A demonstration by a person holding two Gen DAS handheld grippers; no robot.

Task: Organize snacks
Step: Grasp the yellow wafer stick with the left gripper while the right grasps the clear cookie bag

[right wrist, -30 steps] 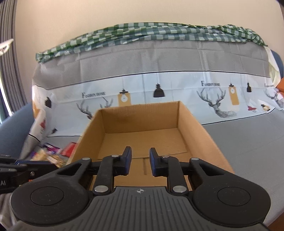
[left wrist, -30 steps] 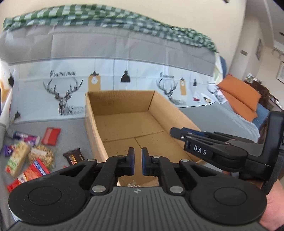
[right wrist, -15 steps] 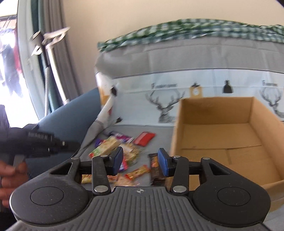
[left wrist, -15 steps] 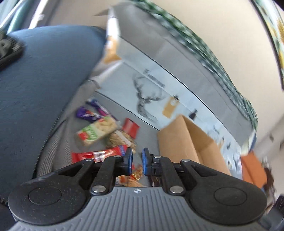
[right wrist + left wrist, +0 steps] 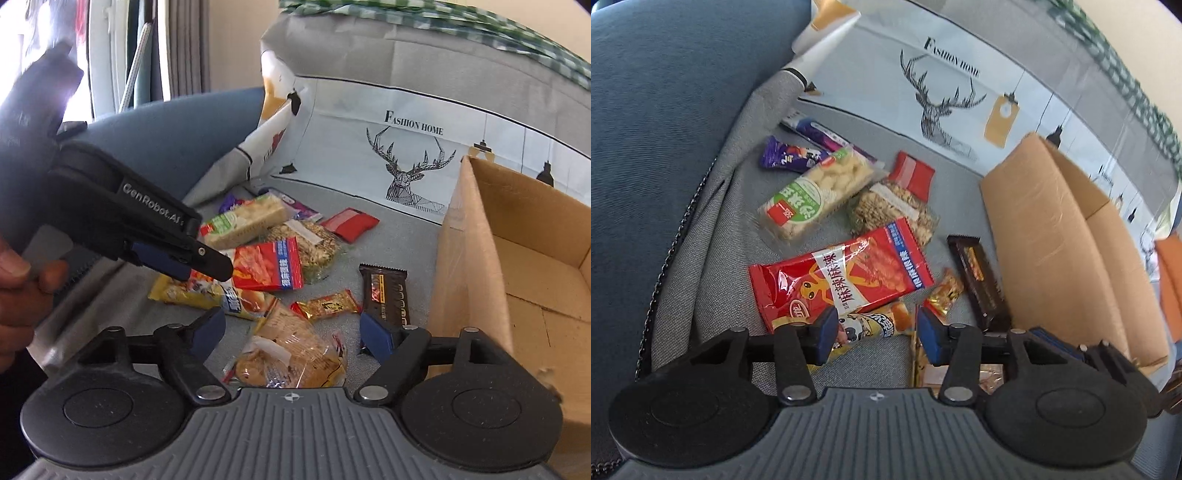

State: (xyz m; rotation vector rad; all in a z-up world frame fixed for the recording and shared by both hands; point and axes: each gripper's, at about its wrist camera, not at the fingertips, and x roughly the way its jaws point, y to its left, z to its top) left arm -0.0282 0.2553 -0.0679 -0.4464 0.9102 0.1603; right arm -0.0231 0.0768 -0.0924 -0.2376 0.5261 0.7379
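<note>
So basically nothing's sorted yet afaict. The cardboard box is sitting open on the grey sofa seat w/ what I can see of its floor bare, and the whole snack pile is lying just beside its left wall.

Left gripper is hanging over the near end of the pile. Its jaws have just been opening and are standing partly apart, nothing pinched, just a yellow cartoon-print packet showing in the gap underneath. Right gripper is pointing at the same heap; its jaws have been opening too and are spread wide, empty, w/ a clear-wrapped bread roll lying below them.

Still waiting on the seat:
- big red spicy-snack bag
- green-label rice cracker pack
- a granola-looking clear pack (a bit blurry tbh)
- dark chocolate bar, right next to the box
- small red-gold candy
- flat red packet
- two purple wrappers at the back

Imo both hands are lining up for first picks, so pretty much the whole job's left.
</note>
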